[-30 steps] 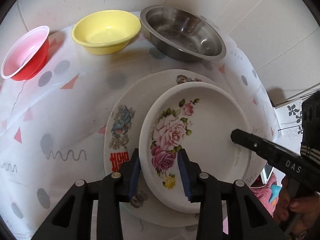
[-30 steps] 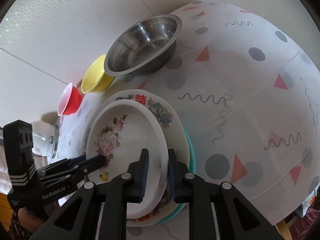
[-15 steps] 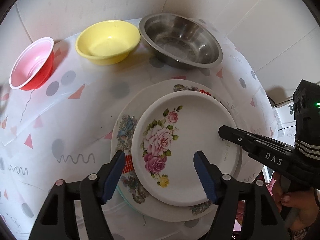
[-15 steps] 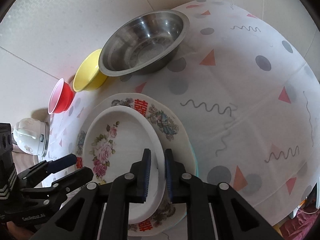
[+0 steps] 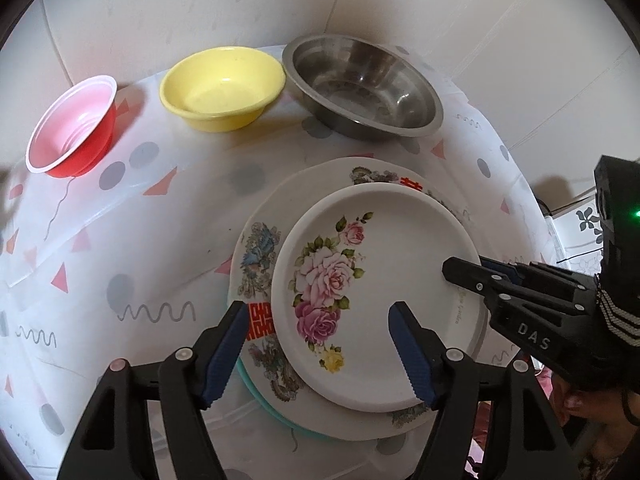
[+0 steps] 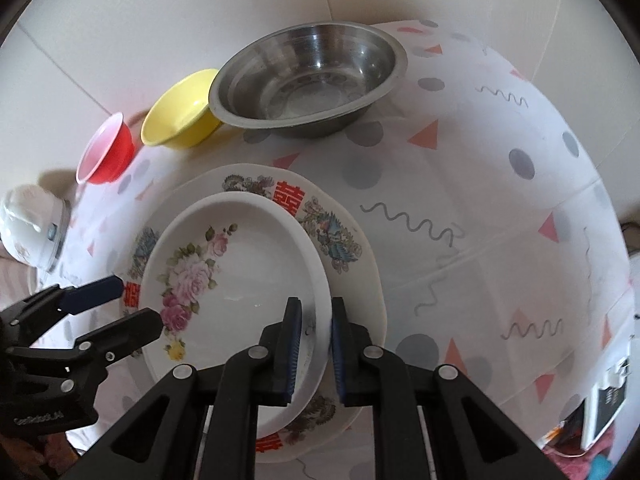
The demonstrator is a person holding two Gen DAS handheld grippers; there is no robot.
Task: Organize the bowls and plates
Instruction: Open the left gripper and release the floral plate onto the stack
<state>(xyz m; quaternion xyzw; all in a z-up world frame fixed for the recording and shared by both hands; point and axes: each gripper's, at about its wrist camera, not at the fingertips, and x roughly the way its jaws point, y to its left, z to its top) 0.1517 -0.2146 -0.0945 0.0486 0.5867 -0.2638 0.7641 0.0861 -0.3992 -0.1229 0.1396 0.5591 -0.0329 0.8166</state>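
Two grippers work one stack. The right gripper (image 6: 313,350) is clamped on the near rim of the rose plate (image 5: 396,280), one pad inside the dish and one outside. The left gripper (image 5: 320,352) stands wide apart and holds nothing; its pads straddle the plate's near-left rim without touching it.

The rose plate lies on top of a larger patterned plate (image 6: 348,240), with a teal rim (image 5: 256,388) showing under that, all directly ahead of both grippers. By my reading, the stacking step is almost done: the plate looks settled, though whether the clamped side has fully seated I cannot tell. Next the right gripper would need to let go and lift clear without dragging the rim.

Beyond the stack, farther from the grippers, three bowls sit in a row: red bowl (image 5: 72,120), yellow bowl (image 5: 222,88) and steel bowl (image 5: 362,88), near the tabletop's far edge (image 5: 288,46) against the wall. Likely these get nested next.

Open cloth lies to the left gripper's left and to the right gripper's right, giving room to withdraw. The stack's near side overhangs close to the tabletop's near edge, so pulling toward the person could tip it.
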